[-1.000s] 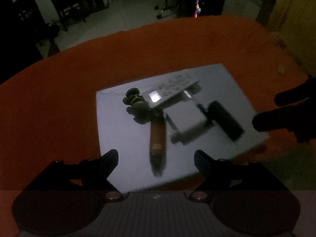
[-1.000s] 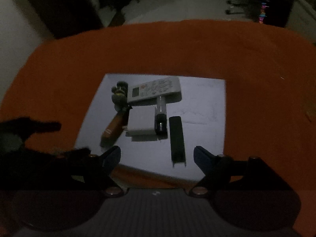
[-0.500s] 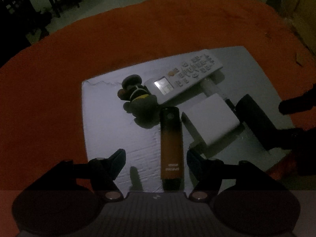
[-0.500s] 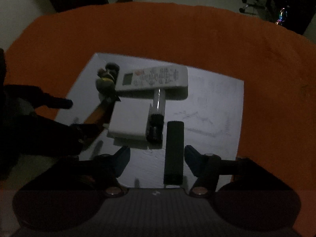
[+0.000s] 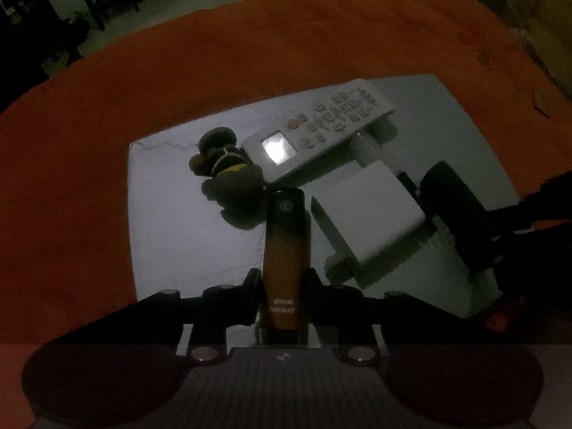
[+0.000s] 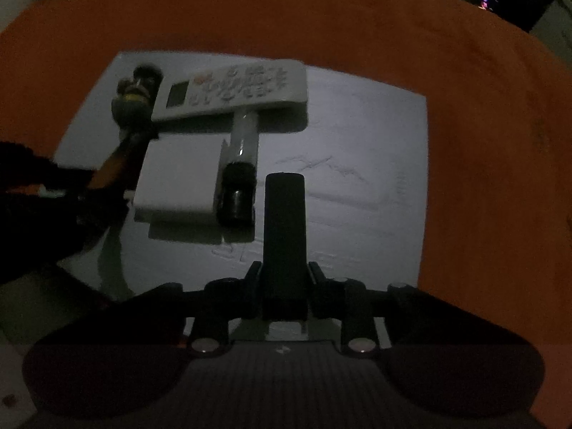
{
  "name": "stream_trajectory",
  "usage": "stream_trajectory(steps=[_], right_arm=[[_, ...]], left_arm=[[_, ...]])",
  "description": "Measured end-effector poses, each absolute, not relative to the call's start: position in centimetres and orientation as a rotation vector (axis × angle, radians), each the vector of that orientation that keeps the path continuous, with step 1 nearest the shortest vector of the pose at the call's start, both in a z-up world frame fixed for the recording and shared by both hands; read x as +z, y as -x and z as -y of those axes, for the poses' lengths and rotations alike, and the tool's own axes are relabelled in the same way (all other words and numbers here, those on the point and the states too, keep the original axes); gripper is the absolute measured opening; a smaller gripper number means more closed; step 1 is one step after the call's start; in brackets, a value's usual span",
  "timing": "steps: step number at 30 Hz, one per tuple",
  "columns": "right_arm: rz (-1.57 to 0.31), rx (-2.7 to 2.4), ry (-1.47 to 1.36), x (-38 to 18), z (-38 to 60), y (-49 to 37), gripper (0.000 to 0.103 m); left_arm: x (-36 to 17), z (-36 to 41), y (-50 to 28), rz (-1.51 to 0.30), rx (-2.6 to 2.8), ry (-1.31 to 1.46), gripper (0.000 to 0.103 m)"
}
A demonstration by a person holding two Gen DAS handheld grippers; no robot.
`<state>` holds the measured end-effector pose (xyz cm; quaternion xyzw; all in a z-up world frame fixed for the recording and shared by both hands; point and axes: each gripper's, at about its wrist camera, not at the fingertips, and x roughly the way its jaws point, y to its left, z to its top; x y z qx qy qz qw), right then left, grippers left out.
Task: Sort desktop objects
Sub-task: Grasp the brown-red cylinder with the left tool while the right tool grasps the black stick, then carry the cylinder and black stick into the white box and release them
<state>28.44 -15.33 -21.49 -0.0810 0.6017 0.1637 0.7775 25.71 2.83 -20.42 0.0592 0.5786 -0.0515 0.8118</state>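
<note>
Lifting straight up is probably safest, since the orange stick is clenched by the left gripper while the right gripper is closing on the black bar.

An orange cloth covers the worktop. A white sheet lies flat on the cloth. On the sheet rest a remote, a toy figure, a white box, a tube, an orange stick and a black bar.
</note>
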Motion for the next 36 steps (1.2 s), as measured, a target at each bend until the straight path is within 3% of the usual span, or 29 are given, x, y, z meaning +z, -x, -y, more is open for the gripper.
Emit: stream_trajectory(steps=[7, 8, 11, 13, 24, 25, 26, 36], right_arm=[[-1.349, 0.217, 0.030, -21.2, 17.8, -27.0, 0.029], [-1.355, 0.209, 0.039, -21.2, 17.6, -27.0, 0.034], [-1.337, 0.223, 0.082, -20.7, 17.1, -27.5, 0.055], [-1.306, 0.237, 0.088, -20.3, 17.1, -27.9, 0.058], [-1.293, 0.253, 0.168, -22.3, 16.6, -28.9, 0.053], [-1.280, 0.245, 0.164, -22.3, 16.8, -28.8, 0.040], [-1.271, 0.249, 0.146, -22.1, 17.0, -28.7, 0.028], [-1.230, 0.221, -0.012, -20.0, 19.2, -27.9, 0.028]], left_arm=[[-20.0, -4.0, -25.0, -1.309, 0.004, -0.024, 0.021], [-20.1, -3.8, -25.0, -1.308, 0.011, -0.040, 0.024], [-19.8, -3.4, -25.2, -1.284, 0.028, -0.087, 0.043], [-19.7, -3.4, -25.6, -1.272, 0.023, -0.096, 0.044], [-20.4, -3.4, -26.0, -1.285, -0.005, -0.103, 0.036], [-20.5, -3.3, -26.0, -1.285, -0.006, -0.104, 0.032], [-20.6, -3.3, -26.0, -1.288, -0.012, -0.101, 0.022], [-19.4, -4.2, -26.0, -1.259, 0.002, -0.027, 0.021]])
